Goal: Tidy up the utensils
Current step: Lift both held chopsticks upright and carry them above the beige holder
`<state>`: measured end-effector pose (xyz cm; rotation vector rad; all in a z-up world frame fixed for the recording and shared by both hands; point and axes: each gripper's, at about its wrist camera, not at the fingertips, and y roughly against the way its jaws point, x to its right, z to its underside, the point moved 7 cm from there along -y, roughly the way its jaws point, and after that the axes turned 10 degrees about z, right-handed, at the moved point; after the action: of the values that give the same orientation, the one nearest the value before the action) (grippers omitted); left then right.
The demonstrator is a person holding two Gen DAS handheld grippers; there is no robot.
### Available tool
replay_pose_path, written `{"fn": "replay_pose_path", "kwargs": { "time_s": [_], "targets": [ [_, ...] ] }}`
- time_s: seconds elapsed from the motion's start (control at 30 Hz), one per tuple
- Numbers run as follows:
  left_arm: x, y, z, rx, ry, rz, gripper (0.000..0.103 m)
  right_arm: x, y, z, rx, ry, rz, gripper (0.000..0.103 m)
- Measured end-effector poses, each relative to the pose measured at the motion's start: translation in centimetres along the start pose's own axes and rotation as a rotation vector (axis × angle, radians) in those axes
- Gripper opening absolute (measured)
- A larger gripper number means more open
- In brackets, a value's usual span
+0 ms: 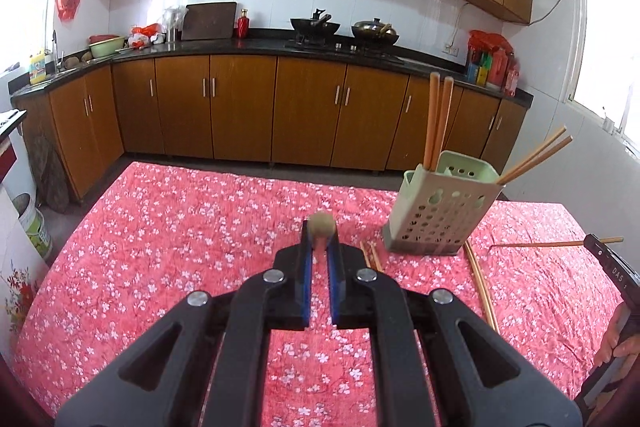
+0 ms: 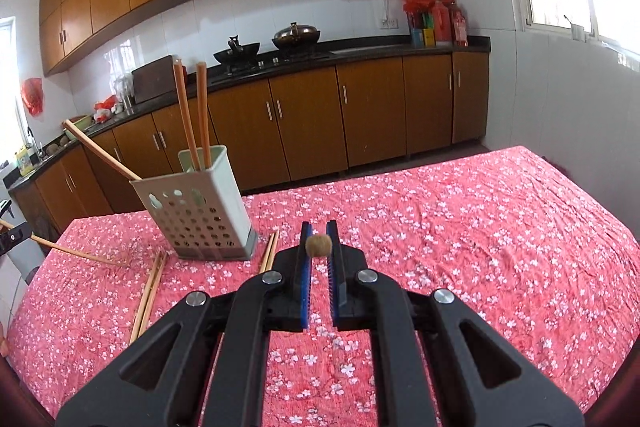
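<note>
**Chopsticks end-on in both grippers, holder ahead**

Chopsticks are gripped end-on: the left gripper (image 1: 321, 241) is closed on one chopstick (image 1: 321, 223), the right gripper (image 2: 319, 241) on another (image 2: 318, 245), long axes pointing forward. The perforated holder (image 1: 436, 213) stands far-right of the left gripper and far-left of the right, both about equally near. Loose chopsticks (image 1: 482, 289) lie at its base on the floral tablecloth (image 1: 180, 227).

Counter (image 1: 180, 227) has a pink floral cloth (image 2: 460, 219) on it. Perforated chopstick holder (image 1: 436, 217) sits around 2 o'clock, loose chopsticks (image 1: 482, 287) lying right beside its base.
</note>
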<state>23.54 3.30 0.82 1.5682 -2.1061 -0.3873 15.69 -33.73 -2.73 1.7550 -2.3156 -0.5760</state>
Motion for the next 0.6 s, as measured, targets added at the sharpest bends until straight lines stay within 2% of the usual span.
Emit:
{"fn": "replay_pose_path", "kwargs": {
  "time_s": [0.3,0.6],
  "targets": [
    [1.4,0.8,-1.7,0.032,-0.019,0.035,0.008,-0.7,2.2,-2.5,0.075,-0.016,-0.040,0.008],
    [4.8,2.5,-5.6,0.104,-0.029,0.138,0.008,-3.3,5.5,-7.2,0.144,-0.070,-0.205,0.008]
  ]
}}
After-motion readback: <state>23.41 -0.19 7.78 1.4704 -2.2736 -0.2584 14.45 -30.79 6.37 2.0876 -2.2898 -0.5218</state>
